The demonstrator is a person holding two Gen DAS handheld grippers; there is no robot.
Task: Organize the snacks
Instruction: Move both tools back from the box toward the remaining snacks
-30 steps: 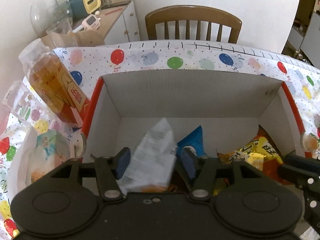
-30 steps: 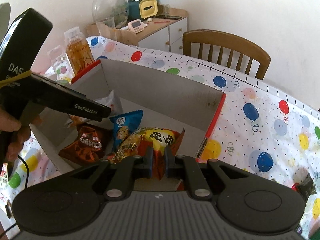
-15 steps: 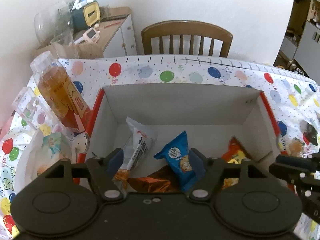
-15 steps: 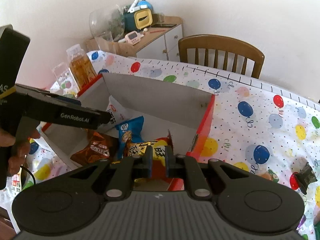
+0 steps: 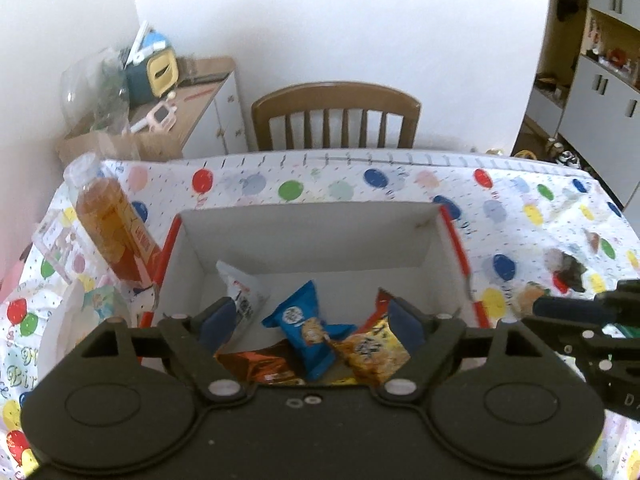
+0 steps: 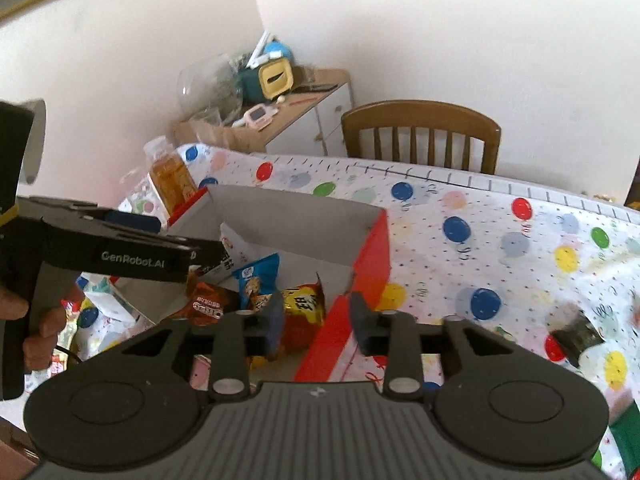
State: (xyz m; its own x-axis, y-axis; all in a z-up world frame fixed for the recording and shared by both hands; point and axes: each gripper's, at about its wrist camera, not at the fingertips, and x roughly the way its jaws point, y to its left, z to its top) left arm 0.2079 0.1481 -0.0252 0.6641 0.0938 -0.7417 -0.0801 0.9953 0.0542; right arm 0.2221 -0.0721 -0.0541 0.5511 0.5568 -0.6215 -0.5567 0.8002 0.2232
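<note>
A cardboard box point(image 5: 308, 236) with red outer sides stands on the balloon tablecloth. Inside it lie a white packet point(image 5: 240, 292), a blue packet point(image 5: 304, 332), an orange Oreo packet point(image 5: 260, 364) and a yellow packet point(image 5: 372, 348). My left gripper point(image 5: 310, 324) is open and empty, raised above the box's near side. My right gripper point(image 6: 316, 320) is open and empty, above the box's red right wall point(image 6: 360, 276). The snacks also show in the right wrist view: blue point(image 6: 256, 280), Oreo point(image 6: 208, 306), yellow point(image 6: 304, 304). A dark wrapped snack point(image 6: 576, 336) lies on the cloth to the right.
A tea bottle point(image 5: 112, 232) and a clear plastic box point(image 5: 56, 240) stand left of the box. More packets point(image 5: 100, 304) lie at the near left. Small snacks point(image 5: 568, 272) lie on the cloth at the right. A wooden chair point(image 5: 336, 120) and a side cabinet point(image 5: 192, 112) stand behind the table.
My left gripper let the white packet drop into the box, then opened wider and rose. My right gripper released the yellow packet, opened, rose and shifted right over the box wall.
</note>
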